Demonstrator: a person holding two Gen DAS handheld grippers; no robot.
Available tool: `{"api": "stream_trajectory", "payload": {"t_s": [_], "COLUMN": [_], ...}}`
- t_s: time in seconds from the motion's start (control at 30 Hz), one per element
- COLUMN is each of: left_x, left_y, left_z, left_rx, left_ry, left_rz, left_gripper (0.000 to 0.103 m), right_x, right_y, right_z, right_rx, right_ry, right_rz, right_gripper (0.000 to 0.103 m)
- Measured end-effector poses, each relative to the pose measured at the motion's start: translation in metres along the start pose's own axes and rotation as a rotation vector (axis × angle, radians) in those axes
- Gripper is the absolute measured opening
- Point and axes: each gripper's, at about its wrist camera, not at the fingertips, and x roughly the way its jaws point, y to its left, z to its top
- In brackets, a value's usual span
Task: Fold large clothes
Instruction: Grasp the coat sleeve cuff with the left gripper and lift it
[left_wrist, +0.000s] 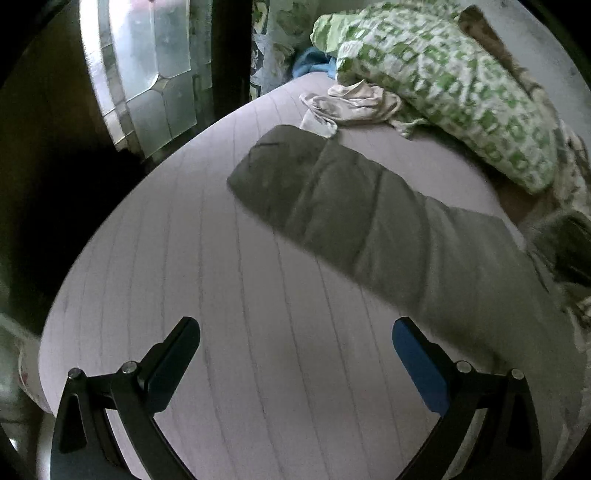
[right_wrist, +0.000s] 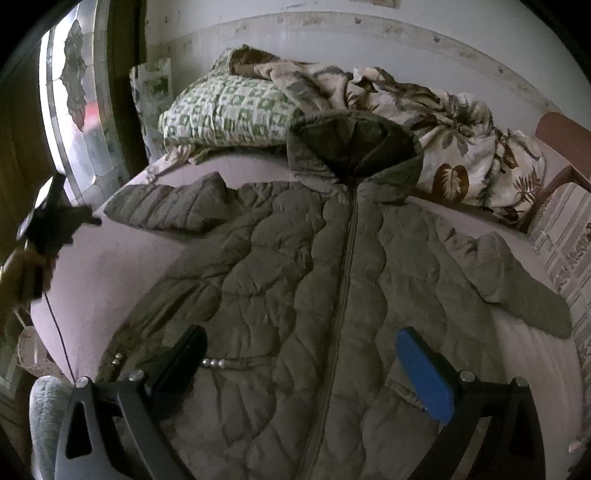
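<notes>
Tongs, two. Left gripper (left_wrist: 295, 350): jaws spread wide, nothing between them, poised above bare pale striped bedsheet (left_wrist: 221, 295); one finger black, one with a blue pad. Right gripper (right_wrist: 301, 363): jaws likewise spread wide and empty, held over the lower front of the jacket, not gripping it; same black and blue pairing.

Jacket (right_wrist: 295, 277), one: olive-grey, quilted, hooded, lying front-up and flat on the bed with the zip closed down the middle. Sleeves, two, both stretched outward to the sides; the one nearer the window appears in the left wrist view as a long padded band (left_wrist: 351, 214) crossing the sheet. Hood resting against the bedding at the head of the bed. Small metal beads, several, near the hem.

Pillow (right_wrist: 229, 110), one, green-and-white check, at the head of the bed. Blanket (right_wrist: 461, 147), one, cream with brown leaf print, bunched beside the pillow. Crumpled pale cloth (left_wrist: 351, 107), one, touching the pillow's edge just beyond the sleeve tip. Window (left_wrist: 147, 74), one, frosted leaded glass, beside the bed.
</notes>
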Motion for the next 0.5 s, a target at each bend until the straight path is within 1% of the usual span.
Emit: {"api": "stream_trajectory", "payload": {"t_s": [0.03, 0.13, 0.23, 0.3, 0.37, 0.43, 0.5], "left_x": [0.011, 0.037, 0.058, 0.070, 0.082, 0.086, 0.091], "left_y": [0.002, 0.009, 0.022, 0.025, 0.025, 0.022, 0.019], "left_z": [0.012, 0.035, 0.049, 0.056, 0.062, 0.069, 0.075], "left_rx": [-0.009, -0.048, -0.122, -0.145, -0.145, -0.120, -0.103], "left_ry": [0.013, 0.034, 0.055, 0.069, 0.087, 0.072, 0.067], "left_rz": [0.008, 0.054, 0.056, 0.056, 0.063, 0.089, 0.092], "left_gripper": [0.103, 0.103, 0.103, 0.103, 0.103, 0.103, 0.103], "right_x": [0.005, 0.021, 0.038, 0.049, 0.060, 0.071, 0.077], "right_y": [0.000, 0.003, 0.008, 0.016, 0.024, 0.031, 0.037], "right_z": [0.003, 0.019, 0.040, 0.051, 0.059, 0.064, 0.066], "right_rx": [-0.007, -0.035, -0.032, -0.052, -0.069, -0.071, -0.068], "right_ry": [0.003, 0.002, -0.004, -0.011, -0.007, 0.006, 0.014], "right_rz": [-0.004, -0.021, 0.005, 0.014, 0.023, 0.041, 0.060], "right_gripper": [0.103, 0.103, 0.103, 0.103, 0.103, 0.103, 0.103]}}
